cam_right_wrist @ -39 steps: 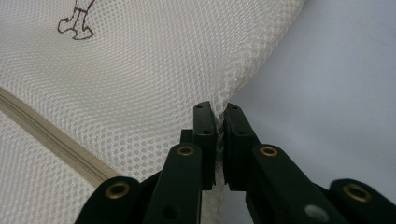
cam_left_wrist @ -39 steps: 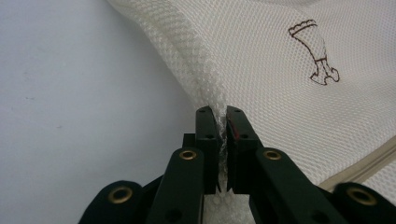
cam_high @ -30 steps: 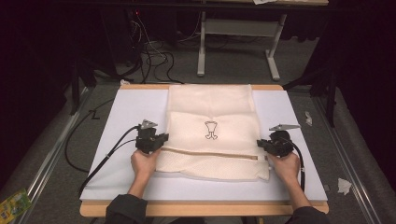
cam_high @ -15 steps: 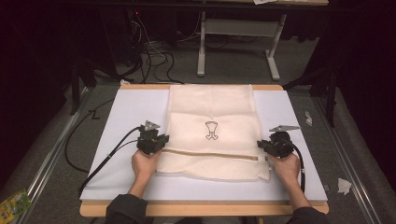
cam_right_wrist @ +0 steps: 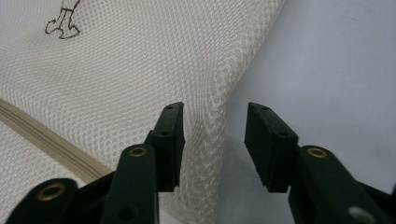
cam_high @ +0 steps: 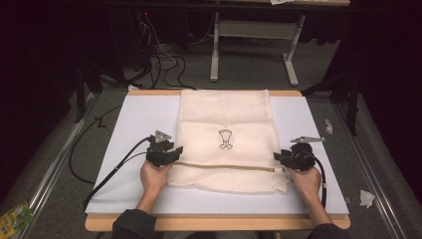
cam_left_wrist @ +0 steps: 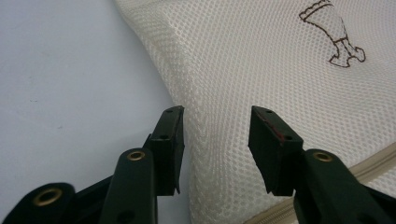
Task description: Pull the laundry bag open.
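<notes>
Dark floor and tangled cables ring the desk, whose top is a pale board with a wooden rim. On it lies a cream mesh bag, folded, reaching from the 12 o'clock edge down toward me, with a small brown emblem near its middle and a tan zipper running across its near part. My left claw sits at the bag's 9 o'clock edge, by the zipper's end; its jaws have just been opening and now stand spread, with the folded mesh edge lying between them and neither pad pressing it, as the left gripper view shows. My right claw sits at the 3 o'clock edge, by the other zipper end; its jaws have likewise just been opening and stand apart, the bag's edge running up between them untouched in the right gripper view.
</notes>
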`<state>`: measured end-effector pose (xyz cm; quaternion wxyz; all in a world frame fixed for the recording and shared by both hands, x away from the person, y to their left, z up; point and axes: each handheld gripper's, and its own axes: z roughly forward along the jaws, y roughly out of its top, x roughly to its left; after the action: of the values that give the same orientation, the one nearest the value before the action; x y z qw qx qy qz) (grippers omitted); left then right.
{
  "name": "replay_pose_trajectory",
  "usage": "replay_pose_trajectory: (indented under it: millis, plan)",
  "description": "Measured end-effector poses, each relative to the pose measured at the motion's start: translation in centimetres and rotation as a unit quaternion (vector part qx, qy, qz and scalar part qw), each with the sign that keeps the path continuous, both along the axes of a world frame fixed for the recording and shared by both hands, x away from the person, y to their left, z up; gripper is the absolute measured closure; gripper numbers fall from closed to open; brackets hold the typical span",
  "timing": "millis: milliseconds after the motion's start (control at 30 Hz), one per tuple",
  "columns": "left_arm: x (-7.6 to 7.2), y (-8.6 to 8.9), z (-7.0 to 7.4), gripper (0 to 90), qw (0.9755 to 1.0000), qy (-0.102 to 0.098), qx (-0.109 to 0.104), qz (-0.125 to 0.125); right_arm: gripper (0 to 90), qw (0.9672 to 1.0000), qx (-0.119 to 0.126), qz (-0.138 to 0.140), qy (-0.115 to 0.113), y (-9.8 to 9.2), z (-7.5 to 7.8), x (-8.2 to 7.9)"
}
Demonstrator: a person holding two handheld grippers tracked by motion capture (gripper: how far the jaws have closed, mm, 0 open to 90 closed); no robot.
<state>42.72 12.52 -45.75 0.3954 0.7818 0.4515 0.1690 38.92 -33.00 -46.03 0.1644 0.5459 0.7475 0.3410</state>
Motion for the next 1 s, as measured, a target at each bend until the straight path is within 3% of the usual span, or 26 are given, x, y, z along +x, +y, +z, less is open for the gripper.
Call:
replay_pose_trajectory:
  millis: [67, 233, 567, 800, 1000]
  plan:
    - [-0.6, -0.1, 0.1, 54.2, 1.0000, -0.007, 0.000, -0.003, 52.3, 0.9998, 0.007, -0.005, -0.016, 0.2, 0.0, -0.6]
    - [-1.6, -0.4, 0.1, 49.4, 0.9999, -0.010, 0.005, -0.013, 47.7, 0.9995, 0.012, -0.012, -0.026, 0.2, 0.1, -1.5]
    - [-3.6, -1.3, 0.3, 47.3, 0.9993, -0.014, 0.004, -0.036, 49.4, 0.9994, 0.022, -0.022, -0.015, -0.1, -0.2, -2.1]
    - [-5.0, -3.8, 1.3, 47.3, 0.9969, -0.034, -0.001, -0.072, 50.4, 0.9992, 0.032, -0.021, -0.007, 0.1, -0.5, -1.9]
    - [-5.3, -7.4, 2.1, 46.5, 0.9935, -0.035, -0.012, -0.108, 53.0, 0.9995, 0.028, -0.016, 0.008, 0.4, -1.0, -1.5]
